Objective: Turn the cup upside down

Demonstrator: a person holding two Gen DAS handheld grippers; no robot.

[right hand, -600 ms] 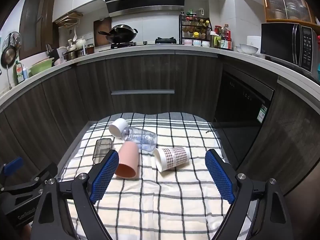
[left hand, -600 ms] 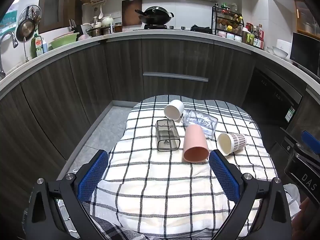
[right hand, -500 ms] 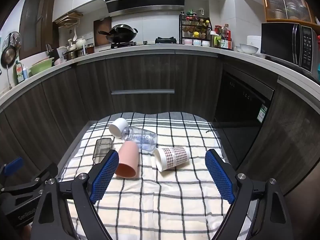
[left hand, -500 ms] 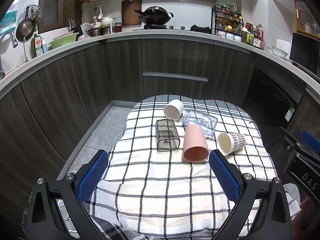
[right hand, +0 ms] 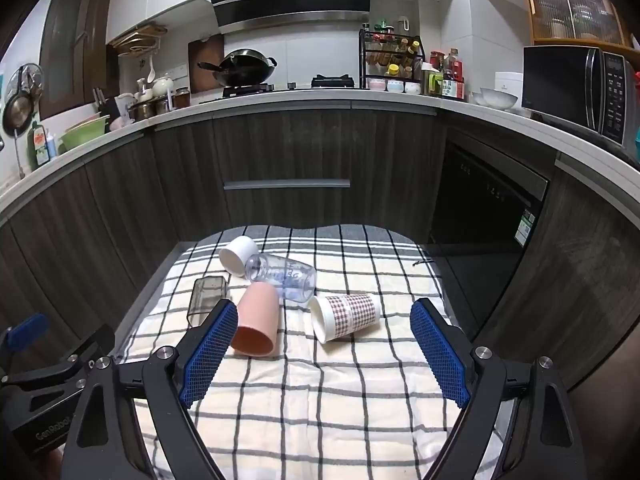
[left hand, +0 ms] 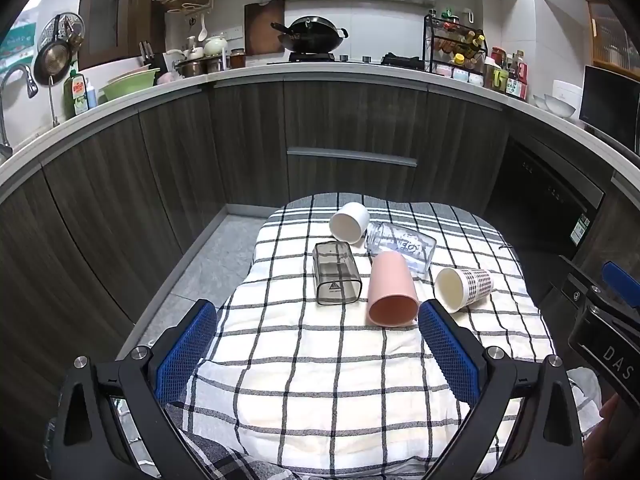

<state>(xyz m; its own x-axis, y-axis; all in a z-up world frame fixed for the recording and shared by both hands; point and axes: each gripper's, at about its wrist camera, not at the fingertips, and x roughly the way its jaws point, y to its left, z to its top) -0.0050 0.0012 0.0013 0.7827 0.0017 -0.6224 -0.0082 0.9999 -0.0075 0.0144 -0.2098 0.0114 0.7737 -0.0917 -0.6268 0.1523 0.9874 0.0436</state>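
Observation:
Several cups lie on their sides on a checked cloth: a pink cup, a checked paper cup, a white cup, a clear glass and a smoky rectangular cup. My left gripper is open and empty, short of the pink cup. My right gripper is open and empty, with the paper cup lying between and beyond its fingers.
Dark kitchen cabinets curve round behind the cloth-covered table. A grey floor strip lies to the left. A dishwasher stands at the right. The worktop holds a wok and bottles.

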